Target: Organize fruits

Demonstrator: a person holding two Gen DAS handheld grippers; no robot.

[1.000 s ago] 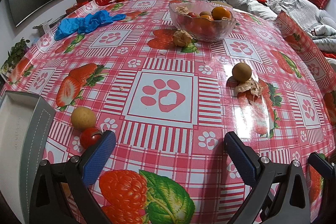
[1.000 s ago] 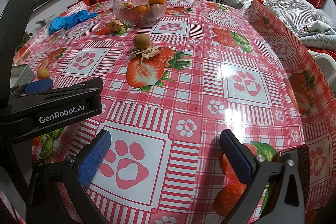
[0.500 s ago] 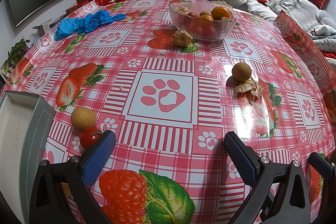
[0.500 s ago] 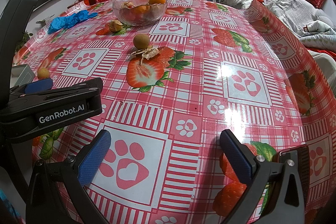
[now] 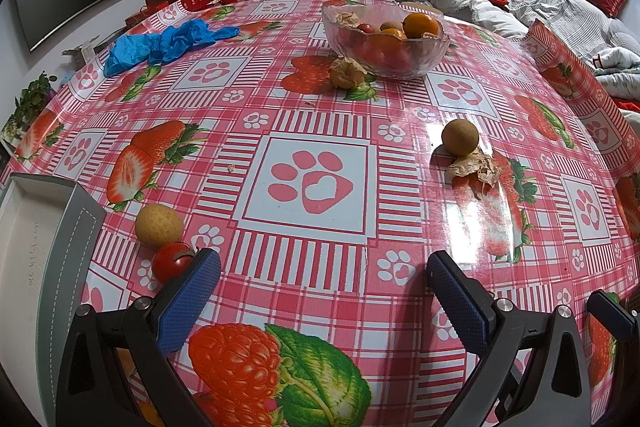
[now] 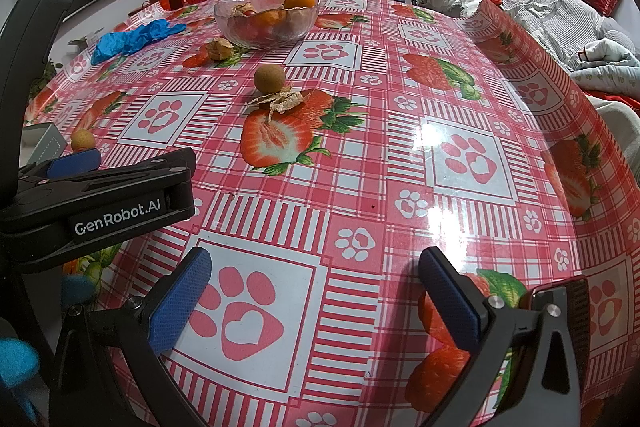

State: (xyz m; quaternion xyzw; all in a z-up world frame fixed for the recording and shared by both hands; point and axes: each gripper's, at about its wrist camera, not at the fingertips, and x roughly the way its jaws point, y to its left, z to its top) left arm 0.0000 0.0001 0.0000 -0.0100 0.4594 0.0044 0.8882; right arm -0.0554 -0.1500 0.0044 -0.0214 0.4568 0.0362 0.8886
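Nothing shifted since a second ago: same framing in both wrist views, same fruit in the same spots. Left tongs (image 5: 323, 269) spread wide and empty, hovering low over the tabletop (image 5: 312, 107); right tongs (image 6: 316, 269) likewise spread, gripping nothing. Just off the left tongs' left pad, a cherry tomato (image 5: 171, 262) touching a pale round fruit (image 5: 159, 225), both beside a grey box (image 5: 48, 227) at the edge. Further out, a brown round fruit (image 5: 460, 137) resting against a scrap of dry husk (image 5: 474, 167). Beyond, a husked fruit (image 5: 346, 73) just beside the glass bowl (image 5: 384, 61), already holding oranges and tomatoes. Blue gloves (image 5: 160, 43) crumpled far left. Probably a pause before the next pick; four loose fruits not yet gathered, tomato nearest.
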